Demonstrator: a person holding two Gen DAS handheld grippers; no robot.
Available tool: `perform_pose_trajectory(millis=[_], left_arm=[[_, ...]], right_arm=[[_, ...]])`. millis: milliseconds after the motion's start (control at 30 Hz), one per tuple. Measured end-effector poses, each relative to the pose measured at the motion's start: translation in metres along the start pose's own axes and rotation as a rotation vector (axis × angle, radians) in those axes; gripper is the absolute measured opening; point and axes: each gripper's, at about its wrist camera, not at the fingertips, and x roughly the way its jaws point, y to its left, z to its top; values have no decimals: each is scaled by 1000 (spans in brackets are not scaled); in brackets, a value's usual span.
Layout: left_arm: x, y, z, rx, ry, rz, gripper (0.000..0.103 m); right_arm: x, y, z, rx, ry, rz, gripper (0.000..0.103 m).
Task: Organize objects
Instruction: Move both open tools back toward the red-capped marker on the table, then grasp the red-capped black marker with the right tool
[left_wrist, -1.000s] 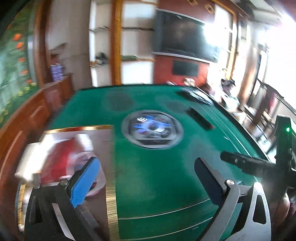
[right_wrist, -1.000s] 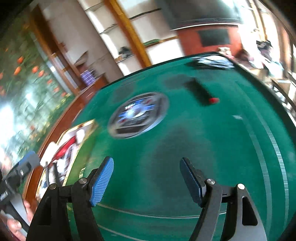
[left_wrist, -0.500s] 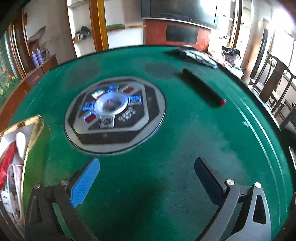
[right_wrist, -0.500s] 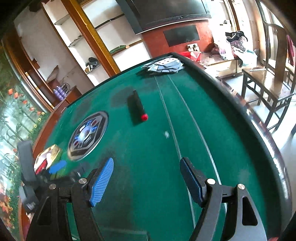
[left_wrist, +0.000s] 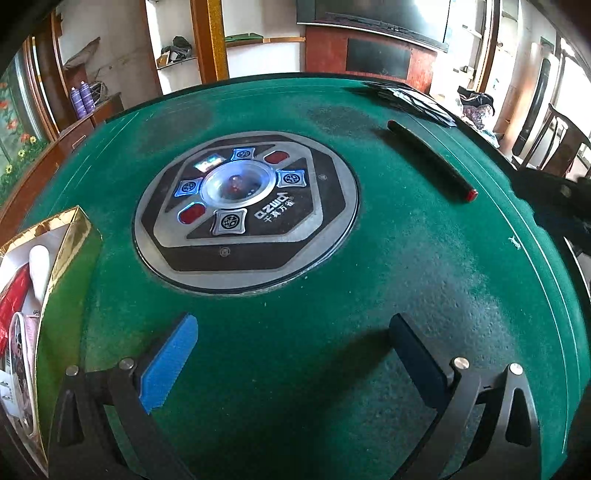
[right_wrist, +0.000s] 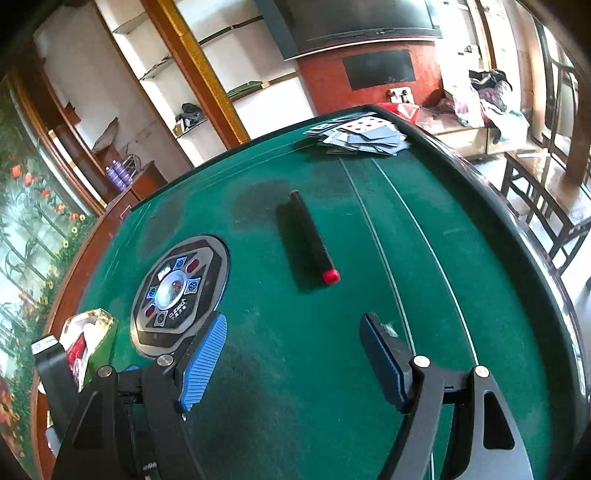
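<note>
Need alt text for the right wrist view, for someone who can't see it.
The open right gripper hovers empty over a green felt table, aimed toward a black stick with a red tip. Scattered playing cards lie at the far edge; a round control panel sits left.

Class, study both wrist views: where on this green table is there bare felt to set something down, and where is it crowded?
Bare felt lies between the round control panel, the black tube and the right gripper. Crowded spots: the far corner with scattered playing cards, and the left edge by the gold box.
</note>
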Motion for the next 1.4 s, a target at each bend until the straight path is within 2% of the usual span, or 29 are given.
perform_pose_trajectory(millis=[200,400,533,600,667,700,733,800,867,1133,1400], left_arm=[[0,0,0,1,0,0,103],[0,0,0,0,0,0,103],[0,0,0,1,0,0,103],[0,0,-1,0,0,0,103],[3,0,1,1,0,0,103],[3,0,1,1,0,0,103],[3,0,2,2,0,0,103],[3,1,3,2,1,0,103],[4,1,3,3,1,0,103],[4,0,3,3,1,0,103],[4,0,3,3,1,-1,103]], right_arm=[[24,-7,30,-22,19,-96,79],[63,-20,59,23,54,-144,79],[93,-8,71,-42,61,-256,78],[106,-4,73,-61,92,-281,67],[113,-1,72,-67,105,-300,61],[114,1,71,-85,99,-315,52],[116,5,69,-111,99,-336,48],[115,8,66,-141,97,-331,28],[111,12,62,-160,112,-324,17],[86,26,26,-242,135,-360,15],[29,19,-30,-214,176,-289,15]])
